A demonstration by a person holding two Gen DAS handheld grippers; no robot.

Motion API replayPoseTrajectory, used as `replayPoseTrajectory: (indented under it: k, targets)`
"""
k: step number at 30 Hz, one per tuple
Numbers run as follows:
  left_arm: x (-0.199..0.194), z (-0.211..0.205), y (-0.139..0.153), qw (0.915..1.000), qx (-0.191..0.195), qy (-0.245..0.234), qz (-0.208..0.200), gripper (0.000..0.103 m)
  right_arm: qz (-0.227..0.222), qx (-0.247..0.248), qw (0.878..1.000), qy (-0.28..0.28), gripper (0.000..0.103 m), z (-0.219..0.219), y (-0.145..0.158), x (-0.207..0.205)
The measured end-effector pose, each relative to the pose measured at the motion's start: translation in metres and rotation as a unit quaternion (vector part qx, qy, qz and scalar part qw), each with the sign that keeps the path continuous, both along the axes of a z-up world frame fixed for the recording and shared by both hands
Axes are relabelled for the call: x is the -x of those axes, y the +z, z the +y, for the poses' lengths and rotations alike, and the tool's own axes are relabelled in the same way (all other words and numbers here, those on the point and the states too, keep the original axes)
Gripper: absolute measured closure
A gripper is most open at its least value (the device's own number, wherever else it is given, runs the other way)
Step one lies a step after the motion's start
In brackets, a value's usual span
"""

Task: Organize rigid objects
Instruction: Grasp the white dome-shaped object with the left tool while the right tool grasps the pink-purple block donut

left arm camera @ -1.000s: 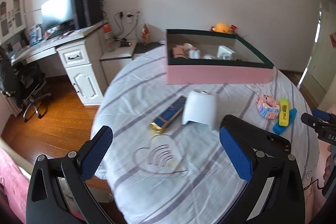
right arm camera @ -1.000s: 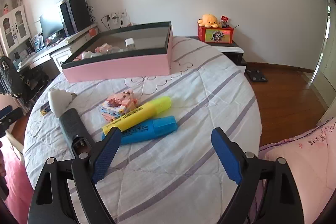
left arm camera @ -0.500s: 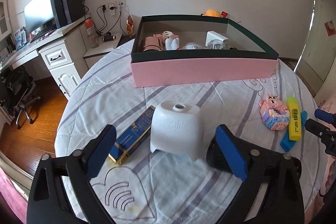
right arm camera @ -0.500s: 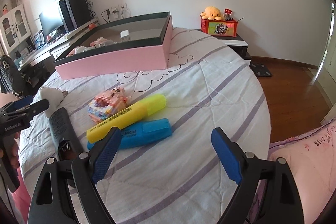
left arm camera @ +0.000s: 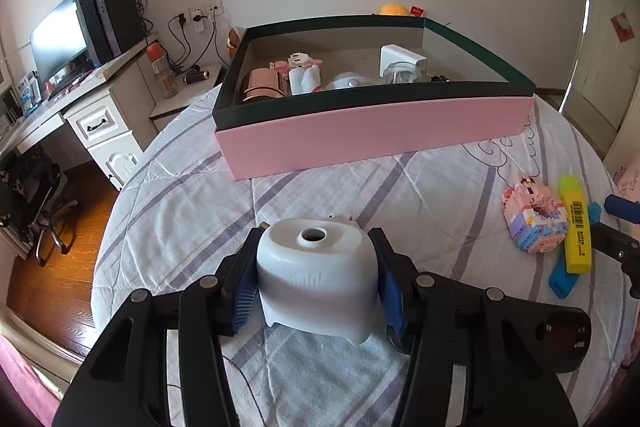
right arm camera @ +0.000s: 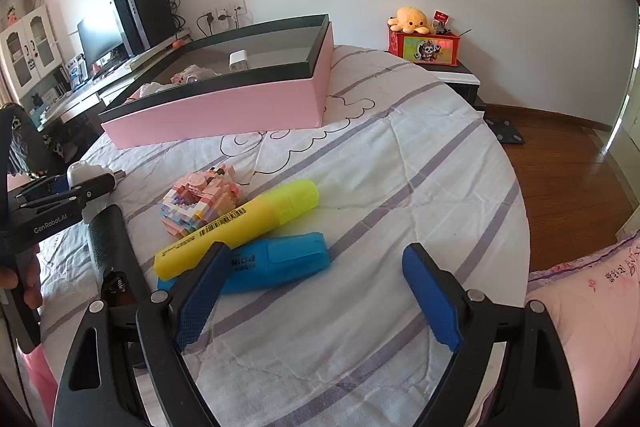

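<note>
A round table under a striped cloth carries a pink box holding small toys. The left gripper pinches a white plastic stand between its blue pads, near the table's front edge. The right gripper hovers with fingers spread over a blue marker, which lies under a yellow marker beside a pink block toy.

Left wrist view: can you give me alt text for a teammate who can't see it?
The left gripper has its jaws shut on a white plastic base standing on a striped tablecloth. Behind it is an open pink box holding small items.
</note>
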State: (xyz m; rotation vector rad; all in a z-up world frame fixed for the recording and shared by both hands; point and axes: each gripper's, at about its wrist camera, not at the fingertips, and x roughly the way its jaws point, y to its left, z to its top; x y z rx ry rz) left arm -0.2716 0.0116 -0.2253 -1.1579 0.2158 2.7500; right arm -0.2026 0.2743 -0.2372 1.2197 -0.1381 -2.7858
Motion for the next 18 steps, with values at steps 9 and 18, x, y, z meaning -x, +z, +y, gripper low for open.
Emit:
replayPoseTrajectory:
  k: [9,18]
  targets:
    - [-0.034,-0.02,0.009,0.9999,-0.006,0.013,0.009,0.05,0.015,-0.004,1.0,0.011,0.014,-0.016,0.01,-0.003]
    - [-0.06,-0.038,0.012,0.9997,-0.013,0.016,0.012,0.05,0.026,-0.032,0.998,0.046,0.014,-0.06,0.019,0.018]
